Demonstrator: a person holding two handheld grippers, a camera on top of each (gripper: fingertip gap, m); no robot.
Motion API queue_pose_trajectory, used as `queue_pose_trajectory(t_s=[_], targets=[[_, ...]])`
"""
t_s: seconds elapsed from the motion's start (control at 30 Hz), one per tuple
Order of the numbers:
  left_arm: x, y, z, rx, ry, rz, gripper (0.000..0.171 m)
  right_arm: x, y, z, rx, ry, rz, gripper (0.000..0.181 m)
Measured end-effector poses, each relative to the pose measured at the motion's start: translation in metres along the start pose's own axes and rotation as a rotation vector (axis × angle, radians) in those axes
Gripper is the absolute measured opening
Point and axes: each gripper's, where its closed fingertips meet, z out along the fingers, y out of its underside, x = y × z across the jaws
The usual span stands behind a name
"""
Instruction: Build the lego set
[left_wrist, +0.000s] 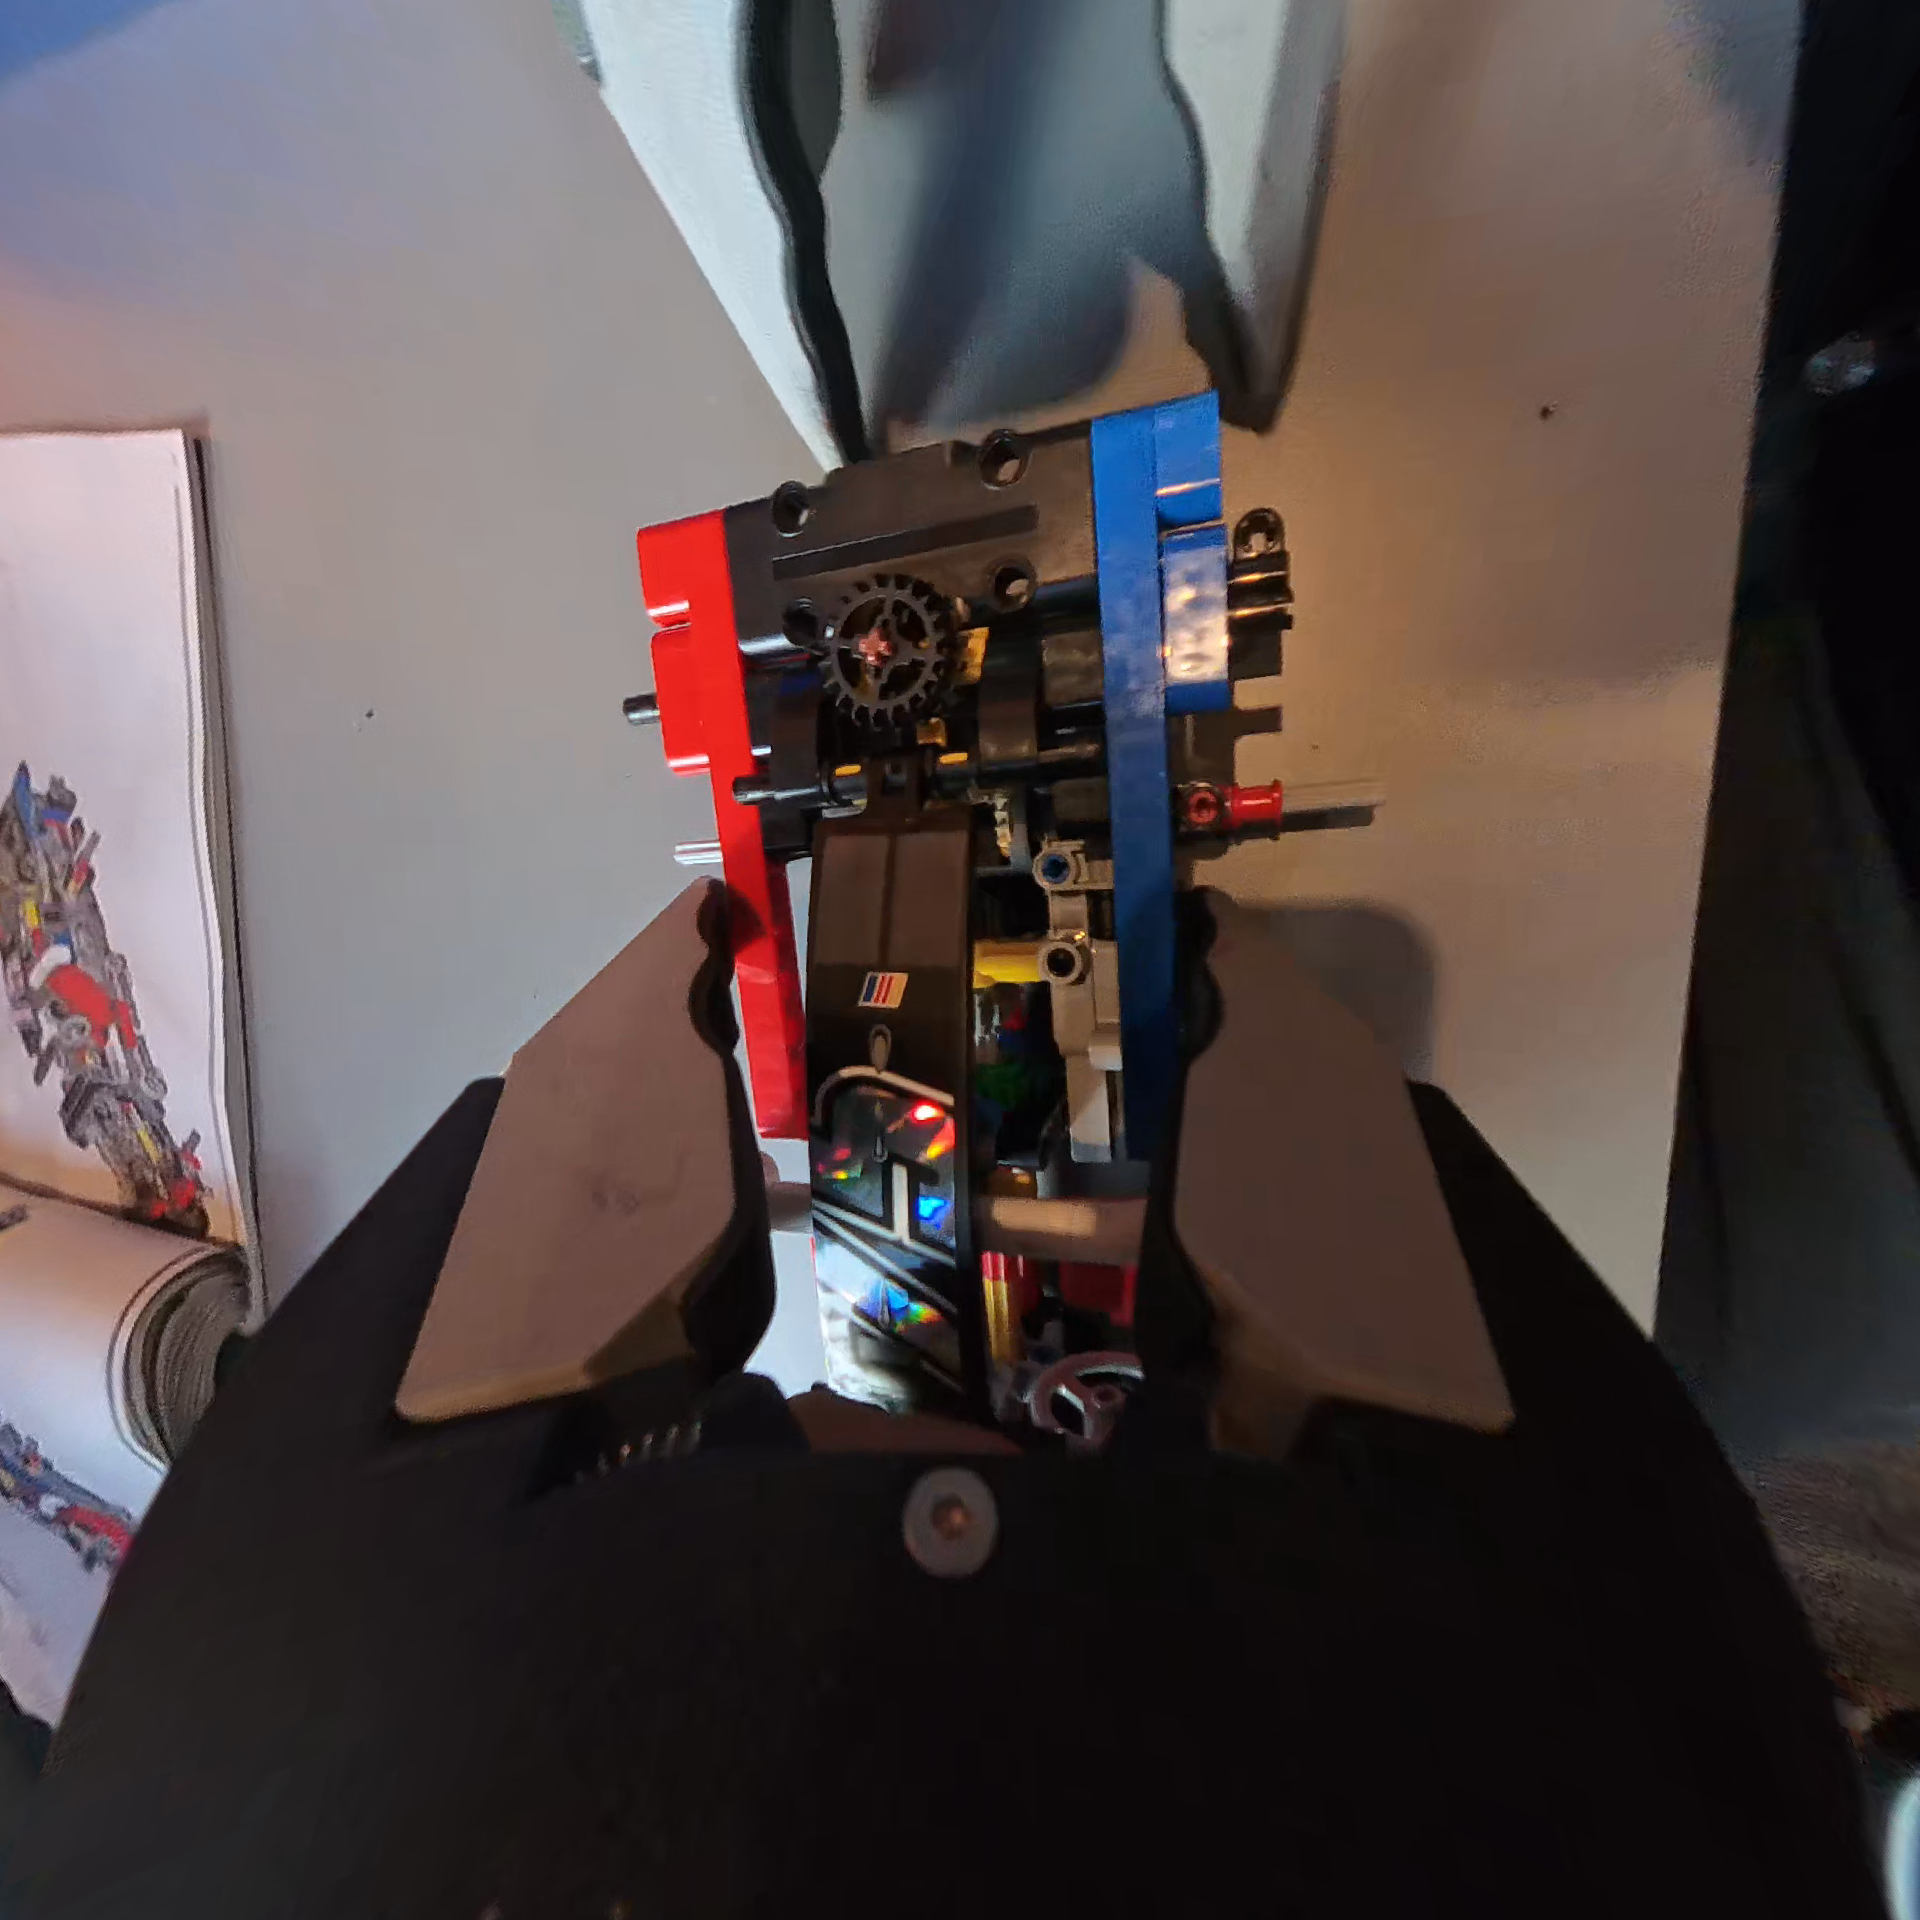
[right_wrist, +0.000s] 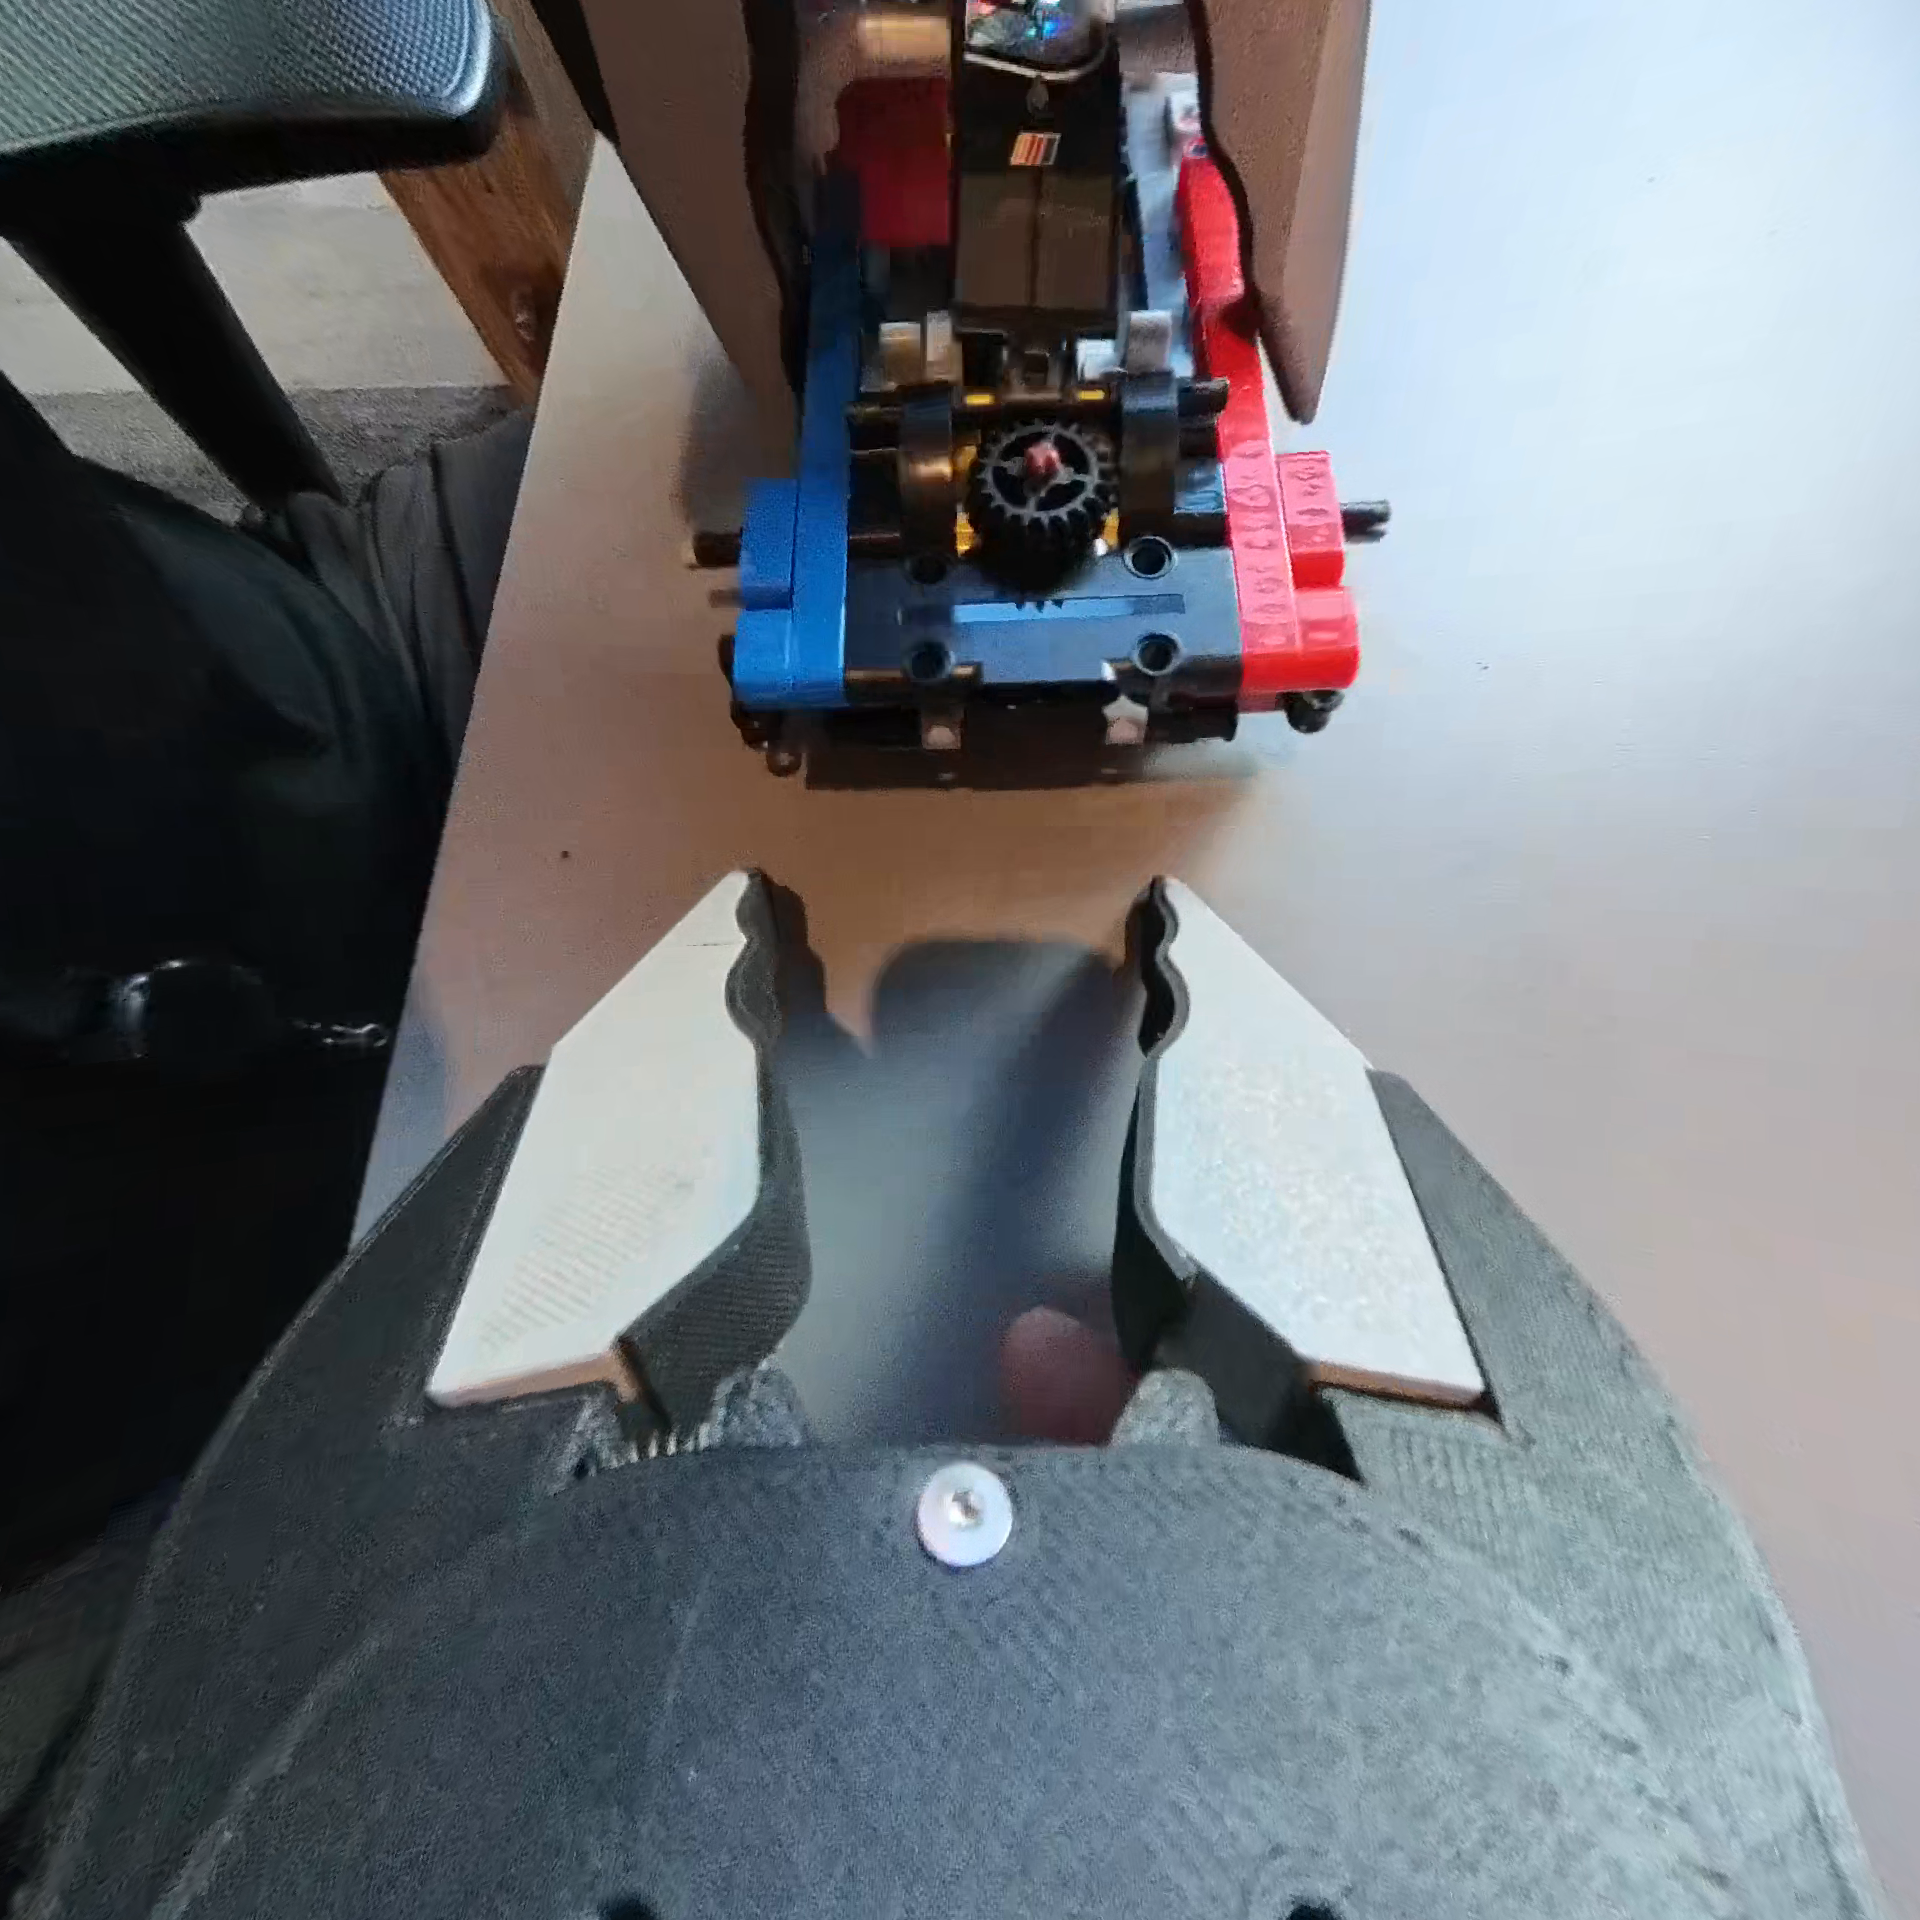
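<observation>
Between the fingers of the left gripper (left_wrist: 956, 925) sits the lego model (left_wrist: 966, 831), clamped from both flanks: one pad presses the red side beam (left_wrist: 727, 790), the other the blue side beam (left_wrist: 1138, 790). The model's long axis runs straight out along the fingers, its square black end plate (left_wrist: 914, 530) farthest from the left wrist camera, with a black gear (left_wrist: 883, 649) just behind that plate. A glossy black panel (left_wrist: 888, 1049) with iridescent glints lies along the middle, reaching back toward the gripper body.

Across from it, the right gripper (right_wrist: 956, 935) faces that same end plate head-on, jaws spread apart and holding nothing, stopping near the model without touching it; a blurred shadow lies between its fingers.

Only the left wrist view shows the instruction booklet (left_wrist: 94, 831) lying open at the left on the pale table (left_wrist: 416, 468), and the red pin (left_wrist: 1236, 802) sticking out past the blue beam. Only the right wrist view shows the table's edge, a wooden leg (right_wrist: 499, 208) beneath it, a dark chair (right_wrist: 208, 104) beyond, and the model resting low on the tabletop, casting a shadow under its near end.
</observation>
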Motion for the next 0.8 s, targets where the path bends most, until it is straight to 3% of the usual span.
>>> queue_pose_trajectory(t_s=[0.13,0.27,0.37,0.57,0.8], targets=[[0.003,0.005,-0.001,0.001,0.045,0.067,0.085,0.023,0.011,-0.022,0.032,-0.01,0.083,0.06],[0.004,0.008,-0.002,0.033,0.062,0.115,0.086,0.044,-0.006,-0.048,0.233,-0.02,0.246,0.057],[0.004,0.011,-0.003,0.009,0.076,0.115,0.086,0.058,-0.01,-0.056,0.302,0.011,0.341,0.054],[0.007,0.024,-0.002,-0.094,0.129,0.056,0.09,0.069,-0.008,-0.055,0.314,0.068,0.433,0.054],[0.007,0.028,-0.003,-0.081,0.139,-0.032,0.094,0.066,-0.008,-0.053,0.303,0.071,0.402,0.06]])
